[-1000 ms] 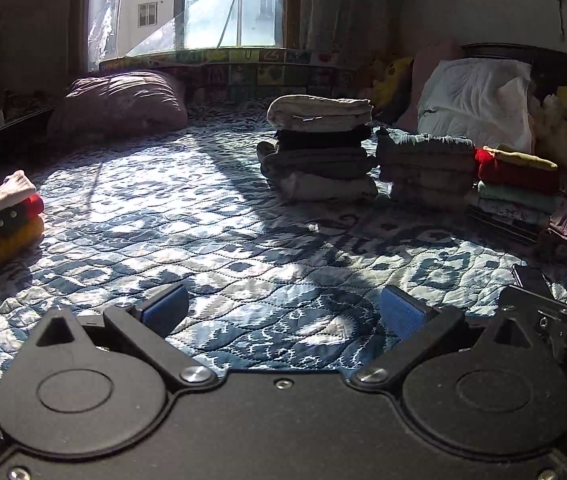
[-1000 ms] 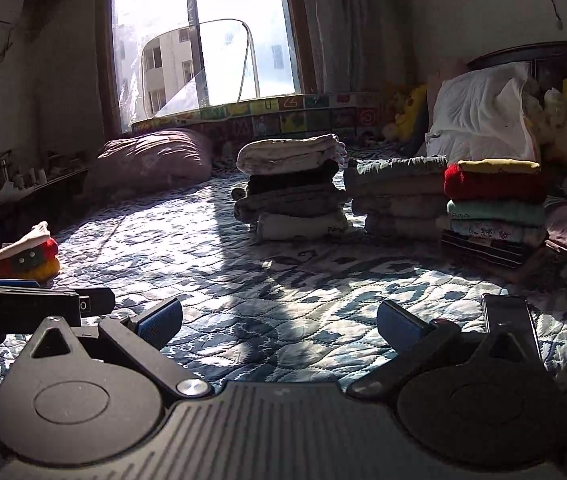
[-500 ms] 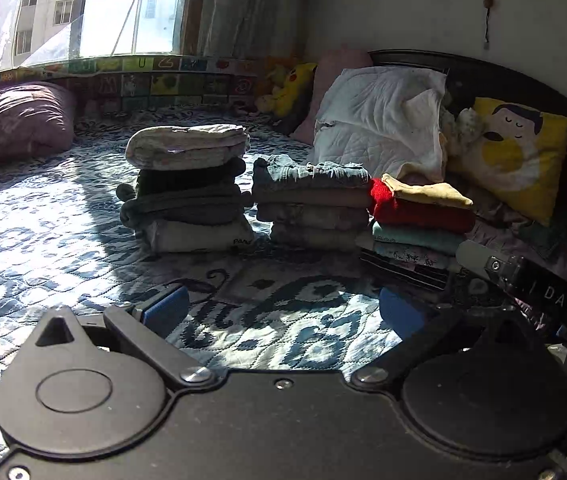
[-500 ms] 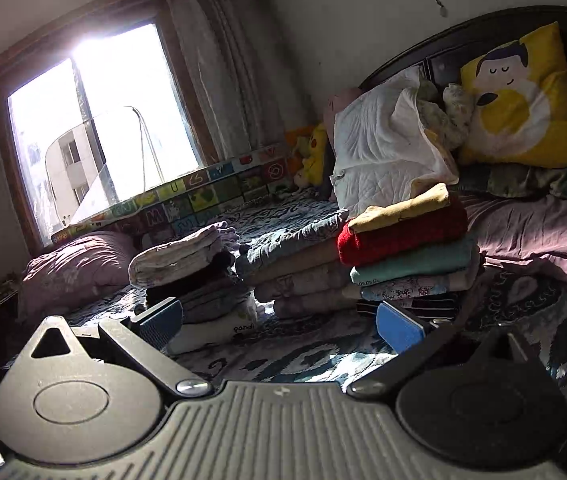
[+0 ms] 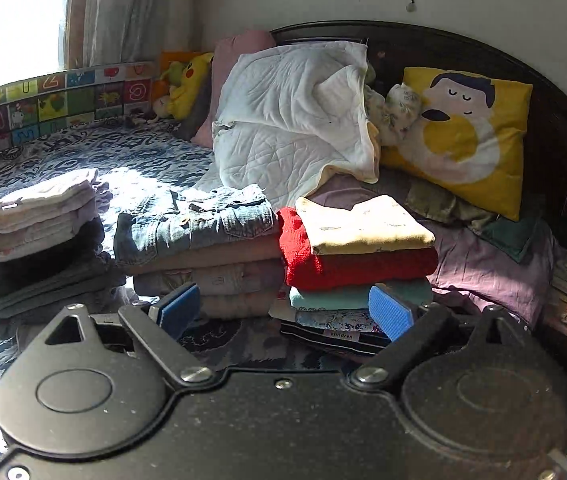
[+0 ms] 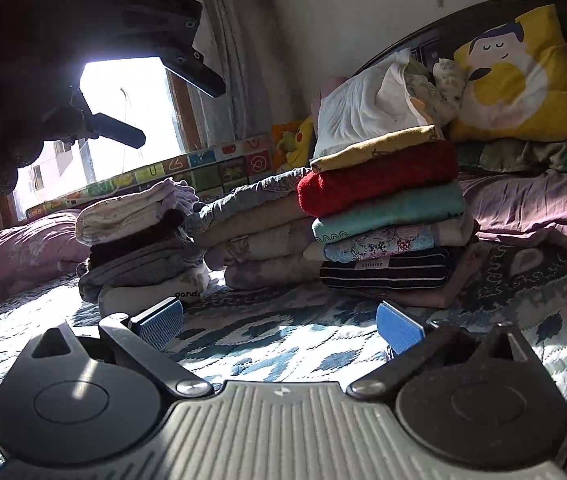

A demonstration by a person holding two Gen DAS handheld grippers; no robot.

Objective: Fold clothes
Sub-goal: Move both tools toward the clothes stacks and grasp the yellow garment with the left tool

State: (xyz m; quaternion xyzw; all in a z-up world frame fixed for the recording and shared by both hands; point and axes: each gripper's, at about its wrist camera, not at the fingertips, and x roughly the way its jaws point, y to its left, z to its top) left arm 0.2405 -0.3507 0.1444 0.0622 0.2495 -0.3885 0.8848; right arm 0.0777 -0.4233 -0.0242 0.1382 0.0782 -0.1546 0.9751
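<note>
Clothes sit in three folded stacks on the bed: the colourful stack point(image 5: 359, 256) just ahead of the left tool point(image 5: 283, 312), the denim-topped stack point(image 5: 199, 256) ahead to its left, and the pale-topped stack point(image 5: 35, 236) further left. The right tool point(image 6: 279, 324) hovers low over the quilt point(image 6: 283, 344). Both tools are spread apart, holding nothing. Biggest risk is probably a careless sweep clipping a stack and toppling it.

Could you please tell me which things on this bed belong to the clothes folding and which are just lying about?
Folding job: left pile, middle pile, right pile, left tool, right tool.

Lying about: white quilt, yellow cushion, plush toy.
</note>
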